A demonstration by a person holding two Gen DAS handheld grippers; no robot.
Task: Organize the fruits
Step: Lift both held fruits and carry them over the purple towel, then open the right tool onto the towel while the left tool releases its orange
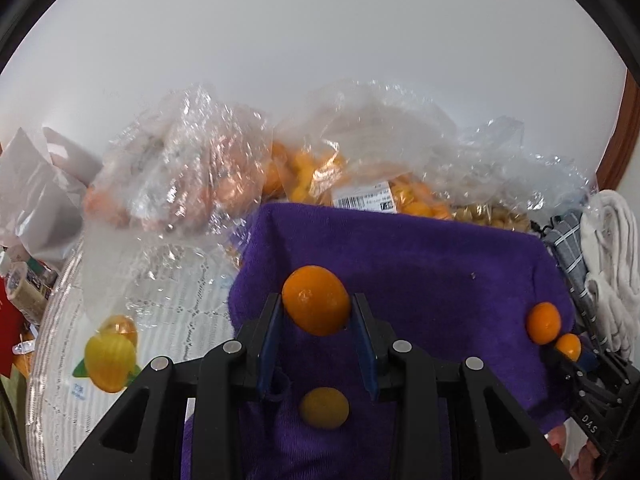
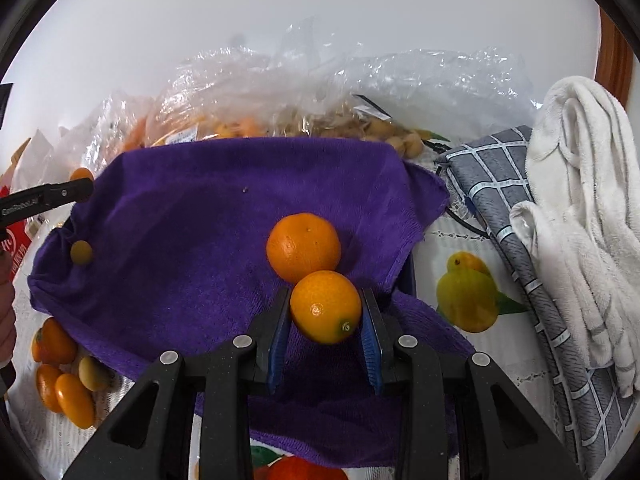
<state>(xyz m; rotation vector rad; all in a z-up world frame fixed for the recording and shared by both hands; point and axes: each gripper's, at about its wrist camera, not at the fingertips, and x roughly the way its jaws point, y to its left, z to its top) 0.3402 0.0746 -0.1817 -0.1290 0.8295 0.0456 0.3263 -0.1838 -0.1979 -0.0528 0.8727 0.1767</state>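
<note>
Over the left side of the rumpled purple terry towel [image 1: 420, 264], the left gripper [image 1: 318, 312] has its blue-padded fingers narrowed onto a small round orange citrus fruit [image 1: 316, 305], with a duller yellow-orange fruit [image 1: 324, 407] lying on the cloth directly beneath. Over the towel's right side, the right gripper [image 2: 326, 312] likewise clamps a small oval orange kumquat [image 2: 325, 307], its long axis apparently slanting across the fingers. A larger round orange mandarin [image 2: 303, 246] rests just beyond it, possibly touching.

The right hand-held gripper [image 2: 325, 314] clamps a kumquat [image 2: 325, 307] above a purple towel [image 2: 180, 240], touching an orange [image 2: 303, 246].
</note>
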